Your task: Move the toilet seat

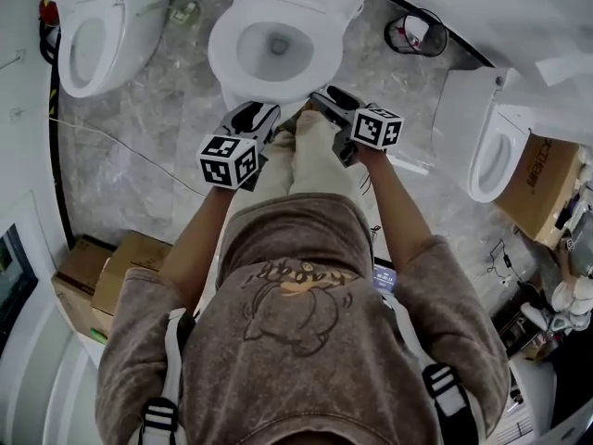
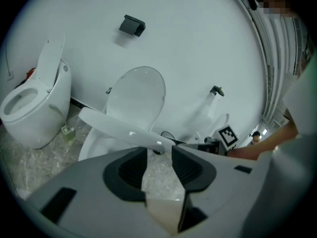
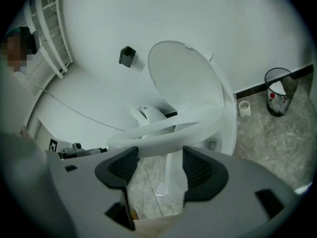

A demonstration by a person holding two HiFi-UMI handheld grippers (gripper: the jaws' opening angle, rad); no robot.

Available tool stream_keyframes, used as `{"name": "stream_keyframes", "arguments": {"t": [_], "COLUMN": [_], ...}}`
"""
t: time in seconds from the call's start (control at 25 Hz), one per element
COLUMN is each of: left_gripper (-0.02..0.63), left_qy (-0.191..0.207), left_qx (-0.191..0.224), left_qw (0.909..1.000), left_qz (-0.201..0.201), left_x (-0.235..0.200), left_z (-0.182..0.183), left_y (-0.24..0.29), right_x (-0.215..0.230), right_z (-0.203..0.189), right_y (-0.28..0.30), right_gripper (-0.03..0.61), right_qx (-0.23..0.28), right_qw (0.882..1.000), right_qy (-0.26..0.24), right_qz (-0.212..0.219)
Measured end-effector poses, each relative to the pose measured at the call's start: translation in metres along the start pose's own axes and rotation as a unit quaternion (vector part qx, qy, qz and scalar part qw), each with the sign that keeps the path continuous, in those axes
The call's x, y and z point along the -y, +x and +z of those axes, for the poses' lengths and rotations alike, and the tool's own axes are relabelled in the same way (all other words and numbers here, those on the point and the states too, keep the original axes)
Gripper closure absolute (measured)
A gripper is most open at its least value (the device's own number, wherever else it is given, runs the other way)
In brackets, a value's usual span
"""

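The left gripper (image 2: 158, 150) and the right gripper (image 3: 159, 151) are held out side by side. On each, the fingers are parted and nothing is pressed between the pads; only the grey marbled floor (image 2: 34, 162) is seen through the gaps. The toilet seat (image 3: 168, 128) is found just past both sets of fingertips, lifted clear of the bowl (image 2: 91, 145) and tilted, with its front rim lying across the tips. Whether it rests on them cannot be told. Behind it, the lid (image 3: 183, 78) is stood upright against the white wall. Farther off, a waste bin (image 3: 277, 90) is seen to the right and a second toilet (image 2: 29, 108) to the left.
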State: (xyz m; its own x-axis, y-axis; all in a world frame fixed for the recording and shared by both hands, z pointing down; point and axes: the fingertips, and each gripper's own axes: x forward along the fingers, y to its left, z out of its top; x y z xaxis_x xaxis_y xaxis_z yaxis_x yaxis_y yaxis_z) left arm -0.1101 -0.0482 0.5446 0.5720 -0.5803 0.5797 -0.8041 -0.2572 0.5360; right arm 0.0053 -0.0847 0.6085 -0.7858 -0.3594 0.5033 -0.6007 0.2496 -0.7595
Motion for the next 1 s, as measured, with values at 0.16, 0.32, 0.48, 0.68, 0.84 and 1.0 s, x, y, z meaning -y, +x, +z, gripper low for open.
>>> {"name": "stream_keyframes", "arguments": {"t": [0.16,0.32,0.48,0.68,0.84,1.0], "left_gripper": [0.456,0.462,0.469,0.469,0.469,0.472], "left_qy": [-0.001,-0.004,-0.006,-0.005,-0.003,0.002], "left_qx": [-0.001,0.001,0.005,0.008,0.011,0.017], "left_qw": [1.0,1.0,0.9999,0.9999,0.9998,0.9998], "left_qz": [-0.007,-0.009,-0.012,-0.014,-0.014,-0.014], "left_x": [0.003,0.005,0.007,0.011,0.012,0.014], "left_z": [0.008,0.015,0.026,0.038,0.049,0.062], "left_y": [0.002,0.004,0.008,0.011,0.016,0.021], "right_x": [-0.001,-0.002,-0.003,-0.005,-0.007,-0.008], "right_z": [0.008,0.016,0.025,0.036,0.045,0.056], "right_y": [-0.002,-0.004,-0.004,-0.006,-0.007,-0.008], "right_gripper": [0.299,0.299,0.299,0.299,0.299,0.298], "right_qx": [0.001,-0.001,0.0,-0.002,0.003,0.007], "right_qw": [1.0,1.0,1.0,1.0,1.0,1.0], "right_qy": [-0.006,-0.016,-0.019,-0.02,-0.014,-0.014], "right_qz": [0.001,-0.004,0.001,0.007,0.013,0.013]}}
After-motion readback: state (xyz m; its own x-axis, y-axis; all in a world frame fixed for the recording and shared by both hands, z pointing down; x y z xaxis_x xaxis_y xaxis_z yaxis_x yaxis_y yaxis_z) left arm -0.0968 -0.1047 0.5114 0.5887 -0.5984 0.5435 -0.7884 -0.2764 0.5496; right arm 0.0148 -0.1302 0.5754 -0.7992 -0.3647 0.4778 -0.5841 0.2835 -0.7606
